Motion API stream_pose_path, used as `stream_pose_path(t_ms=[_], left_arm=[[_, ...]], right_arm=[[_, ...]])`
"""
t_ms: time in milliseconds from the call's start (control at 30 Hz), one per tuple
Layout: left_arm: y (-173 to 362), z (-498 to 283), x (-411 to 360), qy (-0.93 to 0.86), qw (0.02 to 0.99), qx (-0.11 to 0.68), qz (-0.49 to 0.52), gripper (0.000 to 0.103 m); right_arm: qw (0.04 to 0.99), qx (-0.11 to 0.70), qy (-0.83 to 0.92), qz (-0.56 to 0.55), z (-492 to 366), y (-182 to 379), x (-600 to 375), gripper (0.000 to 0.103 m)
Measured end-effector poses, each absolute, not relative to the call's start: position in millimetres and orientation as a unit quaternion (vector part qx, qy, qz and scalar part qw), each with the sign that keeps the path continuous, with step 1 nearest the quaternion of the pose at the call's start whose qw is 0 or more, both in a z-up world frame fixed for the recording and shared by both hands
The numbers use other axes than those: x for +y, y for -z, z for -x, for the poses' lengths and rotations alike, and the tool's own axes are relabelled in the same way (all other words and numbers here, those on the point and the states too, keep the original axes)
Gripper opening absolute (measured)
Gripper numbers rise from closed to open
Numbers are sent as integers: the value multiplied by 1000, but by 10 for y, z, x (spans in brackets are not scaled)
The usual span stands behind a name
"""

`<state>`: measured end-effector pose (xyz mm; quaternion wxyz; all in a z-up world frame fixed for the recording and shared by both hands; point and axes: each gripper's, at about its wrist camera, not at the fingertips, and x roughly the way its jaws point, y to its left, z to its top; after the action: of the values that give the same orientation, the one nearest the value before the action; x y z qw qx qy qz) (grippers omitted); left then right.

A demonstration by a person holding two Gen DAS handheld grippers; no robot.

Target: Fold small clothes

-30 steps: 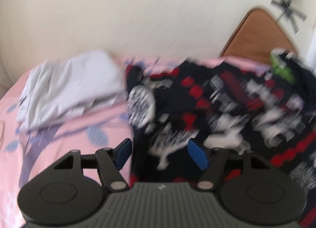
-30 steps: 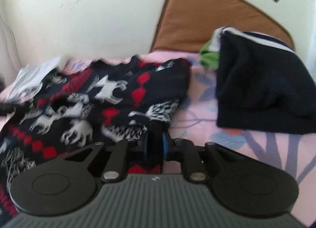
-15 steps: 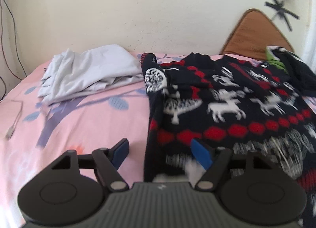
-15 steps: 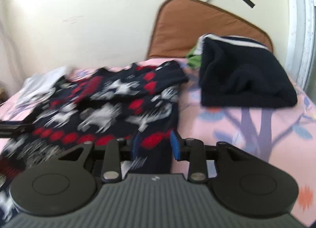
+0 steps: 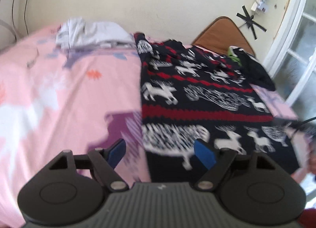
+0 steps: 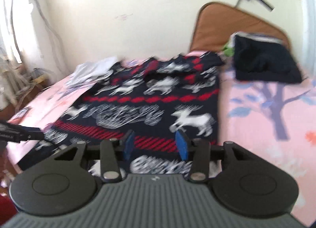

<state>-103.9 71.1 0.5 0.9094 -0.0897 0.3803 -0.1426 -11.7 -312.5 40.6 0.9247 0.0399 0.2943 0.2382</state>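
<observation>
A dark sweater with white reindeer and red bands point(image 5: 199, 97) point(image 6: 150, 105) lies spread flat on the pink bedsheet point(image 5: 65, 93). My left gripper point(image 5: 161, 152) hovers open over the sweater's near left edge, nothing gripped between its blue pads. My right gripper point(image 6: 156, 145) hangs over the sweater's near hem, its jaws opening; the fabric lies beneath them and the pads do not press on it. The left gripper's tip point(image 6: 19, 132) shows at the left edge of the right wrist view.
A grey-white garment pile point(image 5: 92, 32) lies at the far left of the bed. A folded dark garment point(image 6: 264, 62) over something green sits far right, before a brown cushion point(image 6: 233, 24). A wall runs behind the bed; a window frame point(image 5: 292, 54) stands at right.
Both grippers drew back toward the near edge of the bed as the sweater came to lie flat. The right gripper, shut on the sweater's fabric a second ago, let go and opened.
</observation>
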Motion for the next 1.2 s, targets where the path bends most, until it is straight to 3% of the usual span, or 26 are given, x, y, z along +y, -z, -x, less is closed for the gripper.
stream_pose_path(t_ms=[67, 100, 133, 200, 267, 300, 500, 600, 667, 700, 733, 800, 833, 1033, 1200], left_arm=[[3, 1162, 650, 132, 915, 375, 64, 65], [-2, 1218, 600, 120, 919, 374, 36, 45], [-7, 1269, 560, 108, 921, 375, 10, 32], [-48, 1348, 591, 113, 917, 382, 12, 30], [-90, 1392, 692, 118, 914, 386, 36, 31], [-104, 1412, 734, 118, 914, 386, 45, 36], [-120, 1384, 765, 166, 898, 395, 96, 80], [-57, 1314, 700, 165, 890, 415, 92, 81], [-74, 1335, 649, 160, 891, 418, 74, 64], [-81, 1348, 626, 161, 891, 421, 62, 32], [-76, 1352, 609, 161, 889, 425, 56, 14], [-83, 1361, 605, 161, 888, 428, 56, 10], [-99, 1350, 624, 163, 886, 430, 65, 9], [-401, 1073, 1015, 190, 876, 398, 193, 9], [-765, 368, 1014, 184, 890, 359, 211, 9]], right_arm=[[912, 337, -232, -29, 92, -258, -3095, 47], [916, 327, -229, -26, 136, -231, -3119, 48], [916, 330, -227, -31, 180, -248, -3151, 48], [919, 324, -220, -51, 270, -326, -3260, 48], [923, 315, -210, -70, 364, -399, -3390, 48], [923, 315, -206, -81, 405, -422, -3455, 48], [919, 324, -187, -127, 668, -425, -3758, 48], [914, 331, -187, -143, 765, -358, -3826, 48], [908, 340, -192, -152, 796, -280, -3840, 48], [905, 347, -193, -154, 804, -233, -3823, 48], [900, 355, -196, -157, 811, -180, -3797, 48], [898, 354, -210, -156, 838, -127, -3728, 36], [894, 358, -221, -152, 839, -122, -3691, 10], [898, 313, -241, -195, 684, -364, -3813, 8], [911, 261, -238, -212, 110, -719, -3931, 7]])
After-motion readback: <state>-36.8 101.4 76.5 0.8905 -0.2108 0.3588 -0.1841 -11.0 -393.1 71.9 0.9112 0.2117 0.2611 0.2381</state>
